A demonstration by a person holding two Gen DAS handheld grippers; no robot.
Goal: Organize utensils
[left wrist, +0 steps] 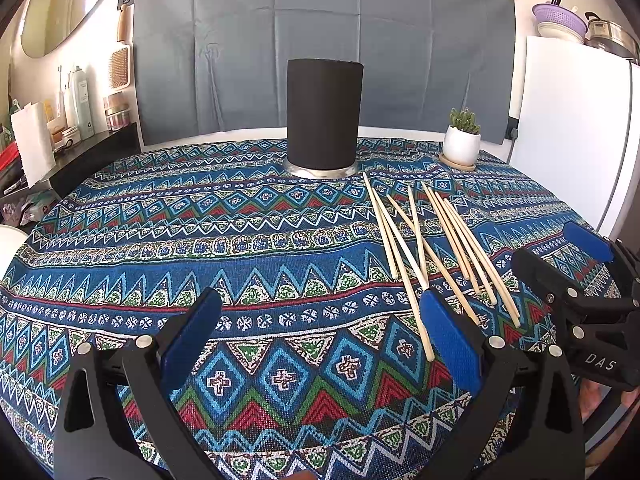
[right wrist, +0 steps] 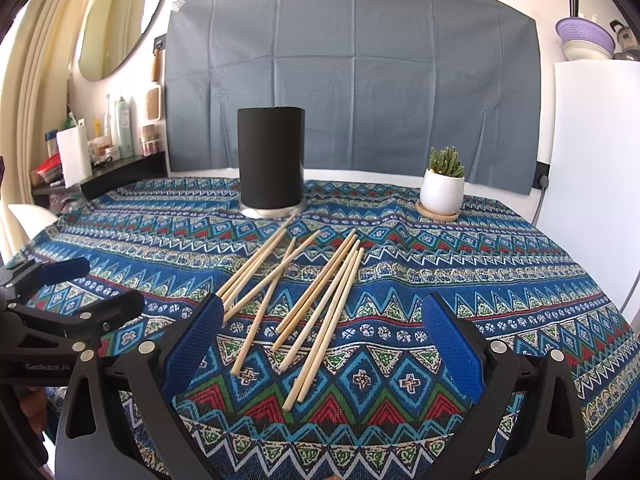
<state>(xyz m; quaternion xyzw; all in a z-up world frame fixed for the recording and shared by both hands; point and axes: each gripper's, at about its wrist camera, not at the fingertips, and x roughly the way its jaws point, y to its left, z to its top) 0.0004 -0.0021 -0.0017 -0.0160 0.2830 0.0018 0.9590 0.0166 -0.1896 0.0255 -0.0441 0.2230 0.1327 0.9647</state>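
Both hand-held grippers released, empty.
Chopsticks (right wrist: 296,304) lie crossed before the black holder (right wrist: 271,158); pinching crossed sticks may scatter neighbours.

A bunch of thin, light wooden chopsticks (right wrist: 304,304) lies flat and loosely crossed near the middle of the tabletop (right wrist: 500,280), and a tall black holder (right wrist: 271,160) stands upright toward its back edge.

grey cloth backdrop (right wrist: 352,80) | round mirror (right wrist: 120,16) | white fridge (right wrist: 596,168)
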